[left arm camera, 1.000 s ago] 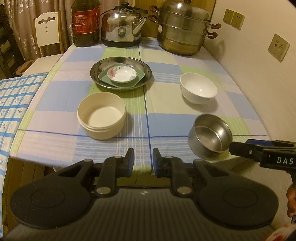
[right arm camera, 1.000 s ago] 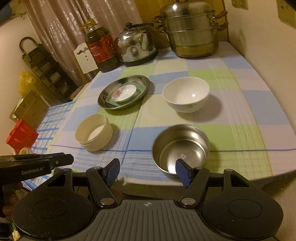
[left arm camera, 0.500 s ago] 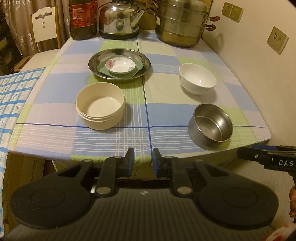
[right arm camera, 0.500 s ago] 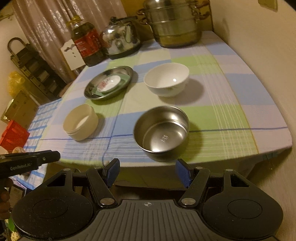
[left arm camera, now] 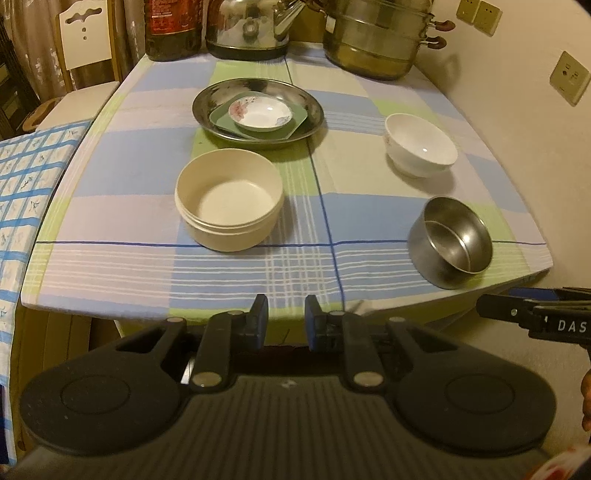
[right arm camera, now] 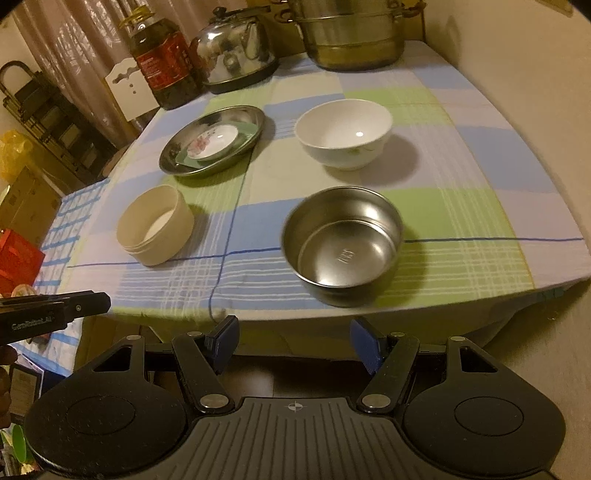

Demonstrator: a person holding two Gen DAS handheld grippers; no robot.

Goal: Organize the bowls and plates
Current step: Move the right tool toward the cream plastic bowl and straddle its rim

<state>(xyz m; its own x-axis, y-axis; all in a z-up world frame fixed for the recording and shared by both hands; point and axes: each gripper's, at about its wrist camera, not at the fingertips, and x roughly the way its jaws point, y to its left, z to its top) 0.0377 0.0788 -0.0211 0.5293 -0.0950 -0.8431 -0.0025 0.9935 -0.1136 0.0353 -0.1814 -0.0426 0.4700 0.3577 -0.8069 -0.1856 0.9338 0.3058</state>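
A steel plate (left arm camera: 221, 107) (right arm camera: 177, 162) holds a green square plate (left arm camera: 295, 123) and a small flowered dish (left arm camera: 260, 114) (right arm camera: 212, 142). A cream bowl (left arm camera: 229, 199) (right arm camera: 155, 230), a white bowl (left arm camera: 421, 149) (right arm camera: 343, 133) and a steel bowl (left arm camera: 450, 247) (right arm camera: 341, 249) stand apart on the checked tablecloth. My left gripper (left arm camera: 286, 323) hangs before the table's front edge, jaws narrowly apart and empty. My right gripper (right arm camera: 293, 341) is open and empty, just in front of the steel bowl.
A steel kettle (left arm camera: 251, 27), an oil bottle (right arm camera: 162, 62) and a stacked steamer pot (left arm camera: 376, 37) stand along the table's far edge. A wall (left arm camera: 517, 147) runs along the right side. A white chair (left arm camera: 85, 37) stands at the far left.
Both grippers pulled back and lifted from the table edge, then eased forward again. The right gripper released nothing; its jaws stay open. The bowls have not moved.
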